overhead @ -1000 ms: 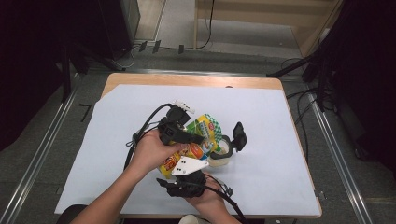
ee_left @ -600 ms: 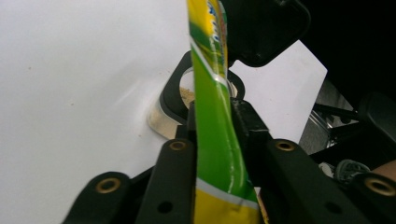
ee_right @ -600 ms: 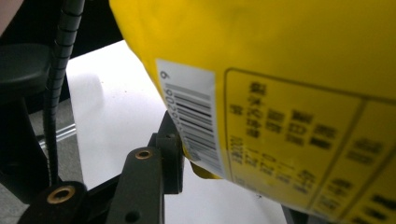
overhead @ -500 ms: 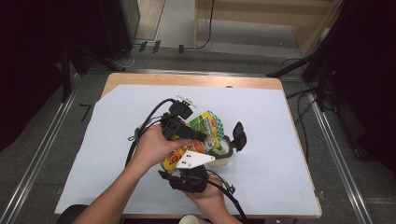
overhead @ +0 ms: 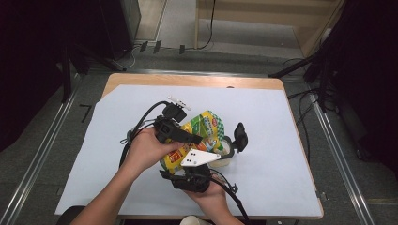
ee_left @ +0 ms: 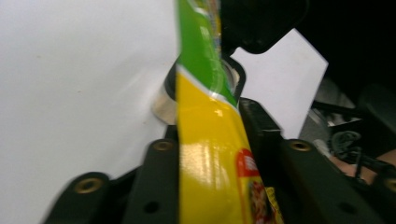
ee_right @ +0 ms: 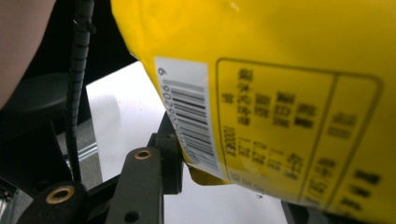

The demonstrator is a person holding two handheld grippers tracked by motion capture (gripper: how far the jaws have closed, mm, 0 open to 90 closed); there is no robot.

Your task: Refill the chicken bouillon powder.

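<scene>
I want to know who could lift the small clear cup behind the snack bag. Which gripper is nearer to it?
Right. The right gripper reaches up beside the cup; the left gripper clamps the snack bag just left of it.

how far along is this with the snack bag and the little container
Done: the yellow-green snack bag is off the table, held over the white mat. In hand: the left gripper is clamped on the bag's edge, and the right gripper holds it from below beside the barcode; the bag's end sits over the small round container. Left: I can't tell whether anything has been poured, so emptying likely remains.
</scene>
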